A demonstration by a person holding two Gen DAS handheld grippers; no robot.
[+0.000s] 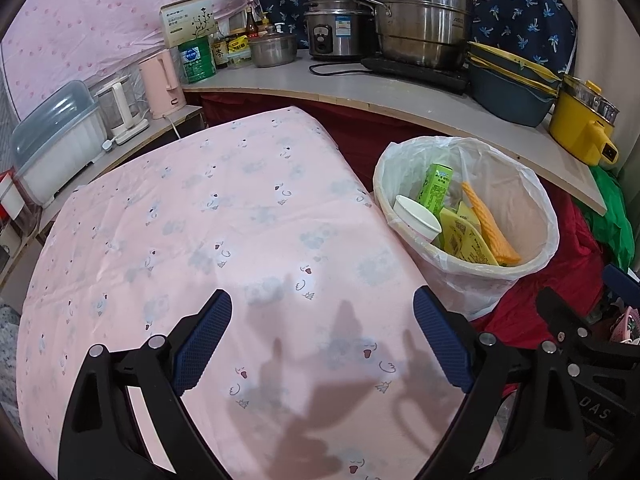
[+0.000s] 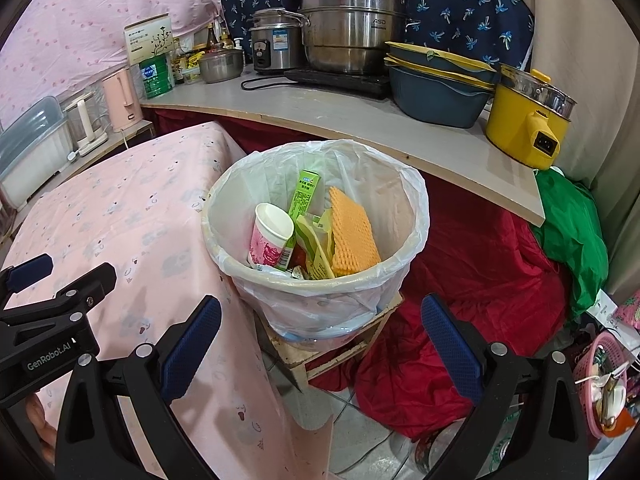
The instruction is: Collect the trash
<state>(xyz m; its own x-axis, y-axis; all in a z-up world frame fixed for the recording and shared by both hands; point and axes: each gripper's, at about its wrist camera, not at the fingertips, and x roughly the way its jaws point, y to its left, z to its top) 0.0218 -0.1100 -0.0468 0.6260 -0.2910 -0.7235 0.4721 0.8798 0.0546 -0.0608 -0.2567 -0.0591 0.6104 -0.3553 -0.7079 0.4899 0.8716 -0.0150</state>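
Note:
A white bin lined with a clear bag [image 2: 404, 200] stands on a small wooden stool beside the pink-clothed table [image 1: 200, 220]. It also shows in the left wrist view [image 1: 540, 216]. In it lie a paper cup [image 2: 272, 236], a green carton [image 2: 304, 196], an orange sponge cloth [image 2: 352, 236] and yellow-green wrappers [image 2: 316, 240]. My left gripper [image 1: 322, 340] is open and empty above the bare tablecloth. My right gripper [image 2: 320, 344] is open and empty, in front of and above the bin. The left gripper shows at the left edge of the right wrist view [image 2: 60, 280].
A grey counter [image 2: 320, 116] behind holds steel pots [image 2: 352, 24], a rice cooker [image 2: 276, 44], blue basins [image 2: 440, 88] and a yellow electric pot [image 2: 524, 120]. A pink kettle [image 1: 162, 82] stands at the left. Red cloth [image 2: 460, 300] and green cloth [image 2: 572, 232] lie on the floor.

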